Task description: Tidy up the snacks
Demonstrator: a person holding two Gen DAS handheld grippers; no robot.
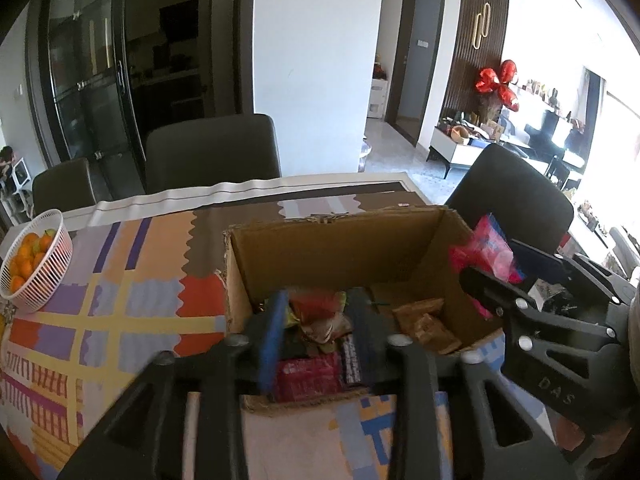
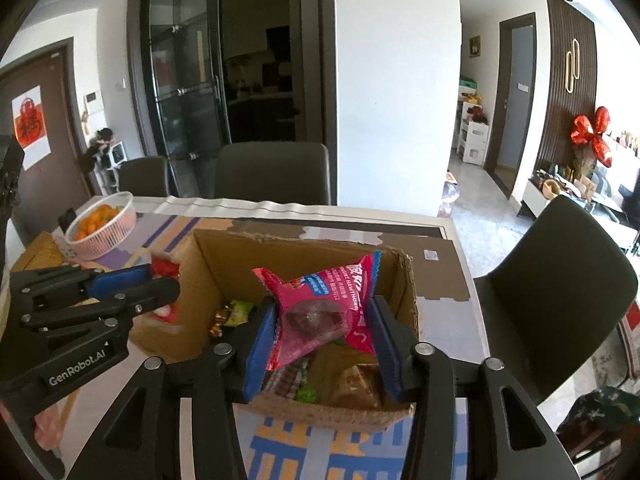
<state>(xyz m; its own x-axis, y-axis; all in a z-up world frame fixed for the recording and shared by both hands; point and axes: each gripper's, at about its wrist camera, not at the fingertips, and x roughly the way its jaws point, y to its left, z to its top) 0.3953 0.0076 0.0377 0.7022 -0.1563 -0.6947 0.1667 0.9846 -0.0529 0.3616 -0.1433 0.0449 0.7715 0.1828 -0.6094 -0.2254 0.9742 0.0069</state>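
Observation:
An open cardboard box (image 1: 336,240) stands on the patterned tablecloth and holds several snack packs; it also shows in the right wrist view (image 2: 296,256). My left gripper (image 1: 318,320) is shut on a red and green snack packet (image 1: 320,312) just above the box's near side; in the right wrist view it (image 2: 162,284) holds that red packet (image 2: 164,268) at the box's left wall. My right gripper (image 2: 326,328) is shut on a pink hawthorn snack bag (image 2: 324,304) over the box; in the left wrist view that bag (image 1: 486,252) sits at the box's right wall.
A white basket of oranges (image 1: 36,264) stands at the table's left side, also in the right wrist view (image 2: 102,228). Dark chairs (image 1: 212,152) stand behind the table and one (image 2: 560,280) at its right end. Brown and red packs lie in the box bottom (image 1: 424,324).

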